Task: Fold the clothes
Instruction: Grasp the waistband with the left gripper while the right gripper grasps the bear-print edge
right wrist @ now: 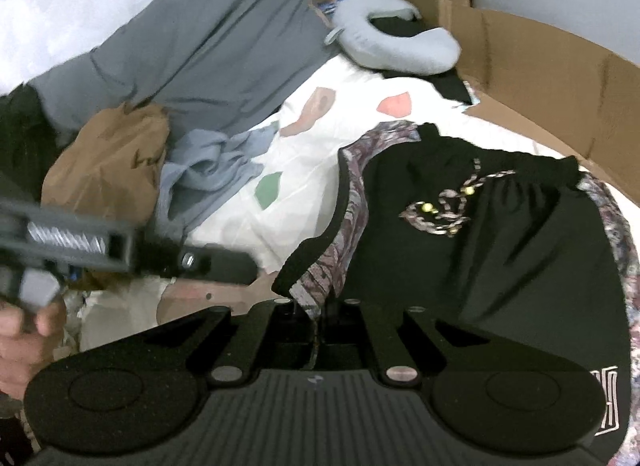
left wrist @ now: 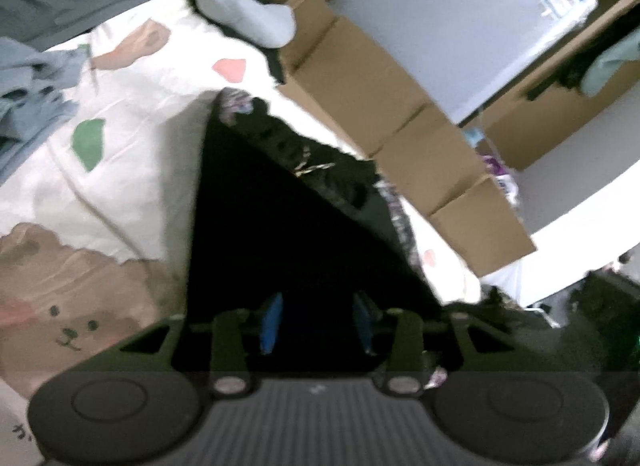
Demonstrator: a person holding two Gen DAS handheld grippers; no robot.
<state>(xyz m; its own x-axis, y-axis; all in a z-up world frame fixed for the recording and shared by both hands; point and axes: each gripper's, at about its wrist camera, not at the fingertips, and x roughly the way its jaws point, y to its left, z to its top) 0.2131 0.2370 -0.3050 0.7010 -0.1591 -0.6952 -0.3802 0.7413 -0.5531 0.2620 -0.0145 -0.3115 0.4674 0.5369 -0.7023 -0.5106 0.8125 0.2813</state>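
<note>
A pair of black drawstring shorts with paisley-patterned side panels lies spread on a bed covered by a white quilt printed with brown bears and coloured patches, waistband toward the far side of the bed. The right gripper has its jaws pressed together on a lifted hem corner of the shorts. In the left wrist view, the left gripper sits with its blue-padded fingers spread apart and dark fabric of the shorts between and beyond them; whether the pads touch it cannot be told. A person's hand grips the left gripper's handle at the right view's left edge. Near the shorts lie a crumpled pale blue garment, a brown garment and a grey-blue U-shaped neck pillow. Flattened brown cardboard stands just beside the bed.
</note>
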